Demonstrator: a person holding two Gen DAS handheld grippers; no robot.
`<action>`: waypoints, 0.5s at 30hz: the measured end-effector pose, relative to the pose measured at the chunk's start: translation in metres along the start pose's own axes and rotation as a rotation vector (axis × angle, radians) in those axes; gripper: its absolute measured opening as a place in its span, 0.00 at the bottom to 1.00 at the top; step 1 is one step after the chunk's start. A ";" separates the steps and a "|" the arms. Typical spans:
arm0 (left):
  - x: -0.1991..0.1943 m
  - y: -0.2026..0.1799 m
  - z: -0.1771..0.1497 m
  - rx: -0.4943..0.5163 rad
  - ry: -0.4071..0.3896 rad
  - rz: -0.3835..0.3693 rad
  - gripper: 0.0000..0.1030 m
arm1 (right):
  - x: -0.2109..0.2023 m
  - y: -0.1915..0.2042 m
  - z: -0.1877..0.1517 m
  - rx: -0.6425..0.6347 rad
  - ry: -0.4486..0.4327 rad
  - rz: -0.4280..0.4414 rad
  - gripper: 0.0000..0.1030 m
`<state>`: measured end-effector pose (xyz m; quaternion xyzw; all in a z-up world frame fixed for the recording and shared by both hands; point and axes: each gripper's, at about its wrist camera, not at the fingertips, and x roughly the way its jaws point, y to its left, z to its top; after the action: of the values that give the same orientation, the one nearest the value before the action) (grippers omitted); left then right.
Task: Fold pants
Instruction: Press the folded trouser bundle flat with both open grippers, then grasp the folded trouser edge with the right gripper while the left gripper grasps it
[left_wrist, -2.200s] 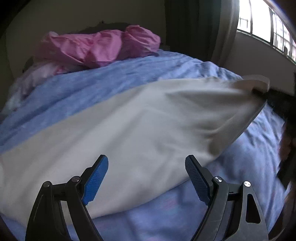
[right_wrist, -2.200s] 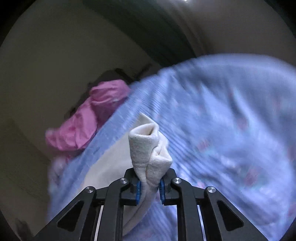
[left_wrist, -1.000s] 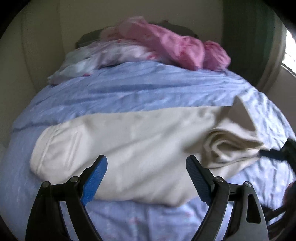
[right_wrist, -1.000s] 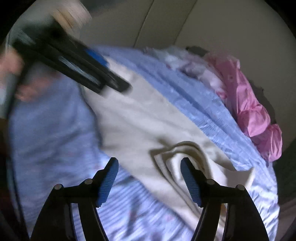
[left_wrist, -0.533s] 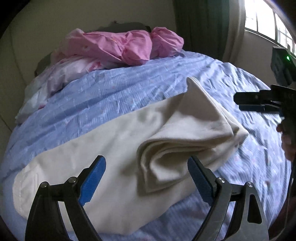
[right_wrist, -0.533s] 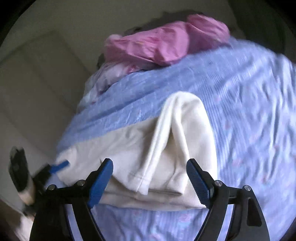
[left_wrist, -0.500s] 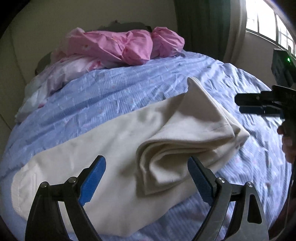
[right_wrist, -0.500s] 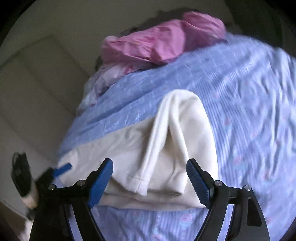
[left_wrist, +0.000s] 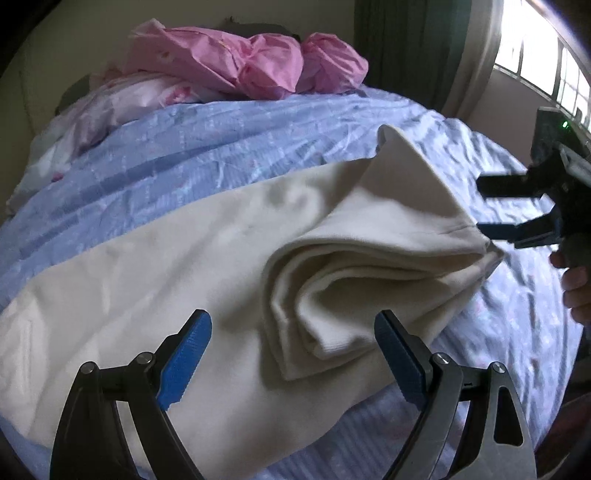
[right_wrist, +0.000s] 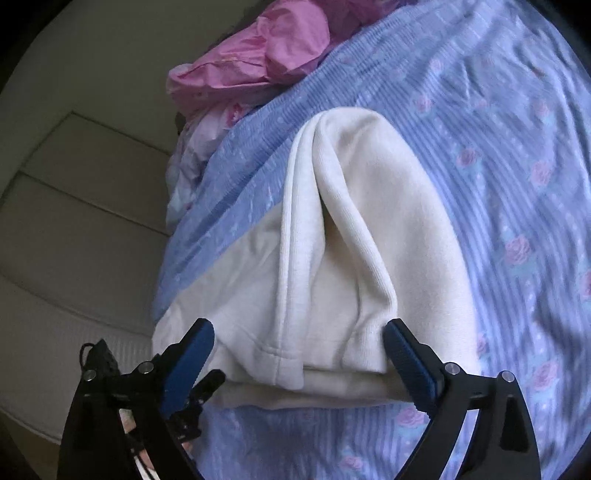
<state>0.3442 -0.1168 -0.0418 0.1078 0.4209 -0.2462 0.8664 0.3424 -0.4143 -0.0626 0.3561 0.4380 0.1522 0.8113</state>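
Cream pants lie across a blue bedspread, with one end folded back into a loose bunch. My left gripper is open and empty, hovering just above the near edge of the fold. My right gripper is open and empty, its fingers on either side of the folded hem end without closing on it. It also shows in the left wrist view, at the fold's right corner. The left gripper shows at lower left in the right wrist view.
Crumpled pink bedding and a pale floral pillow lie at the head of the bed. A dark green curtain and a bright window stand at the right. A cream panelled wall runs along the bed's far side.
The right gripper let go of the pants end after carrying it over, then came down open around the folded hem. The left gripper moved closer to the fold.
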 end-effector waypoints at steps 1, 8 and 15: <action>0.002 0.001 0.001 -0.009 -0.002 -0.011 0.88 | 0.001 0.000 0.000 -0.009 0.005 -0.022 0.92; 0.030 0.015 0.001 -0.072 0.035 0.008 0.88 | 0.000 -0.004 -0.010 0.034 0.029 0.010 0.92; 0.038 0.022 -0.004 -0.135 0.046 -0.126 0.46 | 0.011 0.008 -0.008 0.071 0.030 0.000 0.92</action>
<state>0.3726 -0.1091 -0.0741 0.0280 0.4623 -0.2687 0.8446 0.3424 -0.3986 -0.0669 0.3821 0.4555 0.1418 0.7915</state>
